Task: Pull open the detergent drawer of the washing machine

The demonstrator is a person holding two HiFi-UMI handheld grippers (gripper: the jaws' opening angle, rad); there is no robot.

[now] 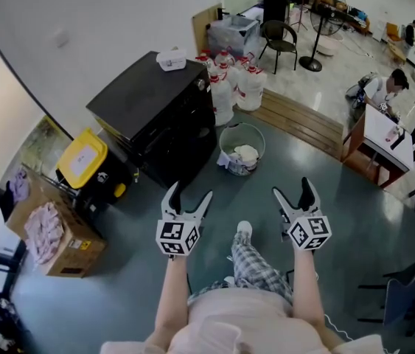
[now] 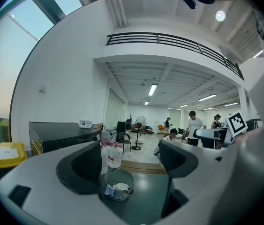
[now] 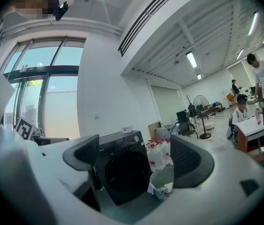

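Note:
The black washing machine (image 1: 164,127) stands against the white wall, a good way ahead of both grippers. Its round door (image 3: 122,170) and control strip (image 3: 124,141) face me in the right gripper view. The left end of that strip is hidden behind a jaw, so I cannot make out the detergent drawer. The machine's top (image 2: 59,128) shows at the left of the left gripper view. My left gripper (image 1: 189,192) and right gripper (image 1: 292,188) hover side by side above the dark floor. Both are open and hold nothing. The left gripper (image 2: 129,161) and right gripper (image 3: 134,156) have air between their jaws.
A grey bucket (image 1: 242,150) with cloths sits on the floor right of the machine, with water jugs (image 1: 233,80) behind it. A small white box (image 1: 171,61) lies on the machine's top. A yellow-lidded bin (image 1: 82,159) and cardboard box (image 1: 54,233) stand left. People work at a desk (image 1: 388,135) at the right.

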